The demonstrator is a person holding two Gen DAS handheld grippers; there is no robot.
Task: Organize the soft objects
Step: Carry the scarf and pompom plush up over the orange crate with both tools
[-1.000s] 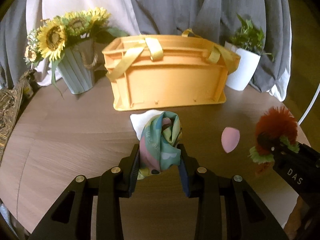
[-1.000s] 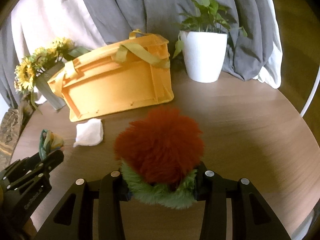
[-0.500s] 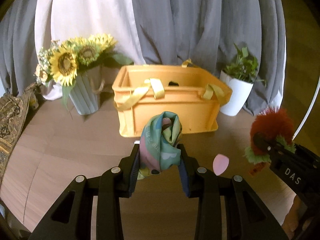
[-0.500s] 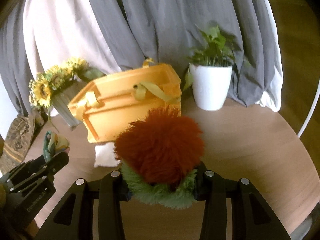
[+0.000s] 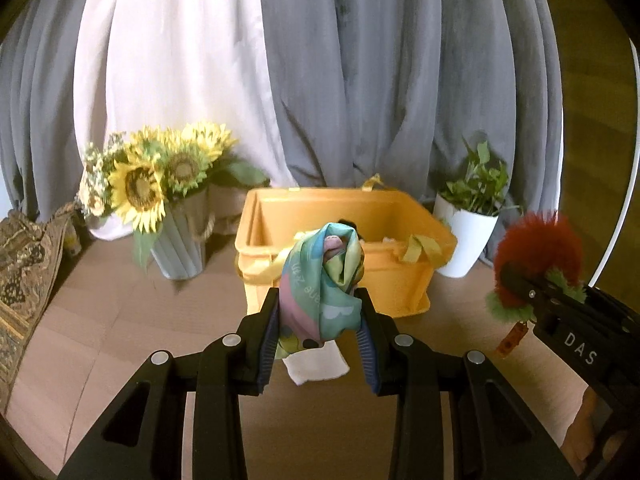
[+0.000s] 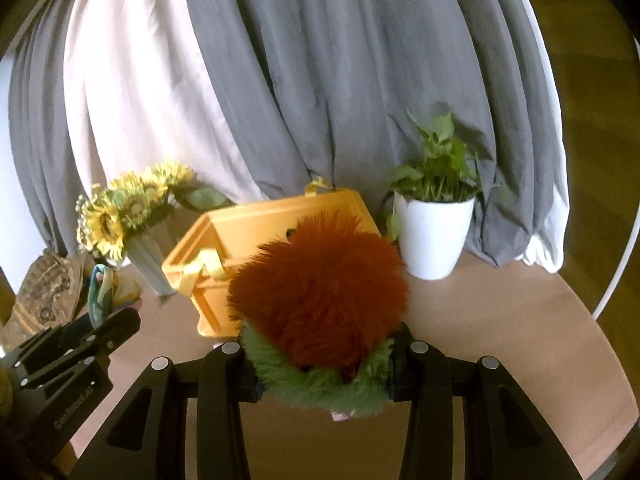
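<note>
My left gripper (image 5: 318, 322) is shut on a rolled pastel scarf (image 5: 322, 280), held in the air in front of the orange crate (image 5: 400, 284). A fluffy red and green plush (image 6: 320, 304) fills the jaws of my right gripper (image 6: 322, 364), which is shut on it, also raised before the crate (image 6: 208, 256). In the left wrist view the plush (image 5: 536, 256) and right gripper show at the right. The right wrist view shows the scarf (image 6: 102, 290) at the left. A white cloth (image 5: 316, 364) lies on the table below the scarf.
A vase of sunflowers (image 5: 160, 188) stands left of the crate and a white potted plant (image 5: 468, 240) to its right, on a round wooden table (image 5: 120, 320). Grey and white curtains (image 5: 360, 80) hang behind. A patterned cushion (image 5: 24, 264) lies at the far left.
Both grippers have risen with their loads, so the crate's open top now shows. The pink sponge on the table has dropped out of sight.
</note>
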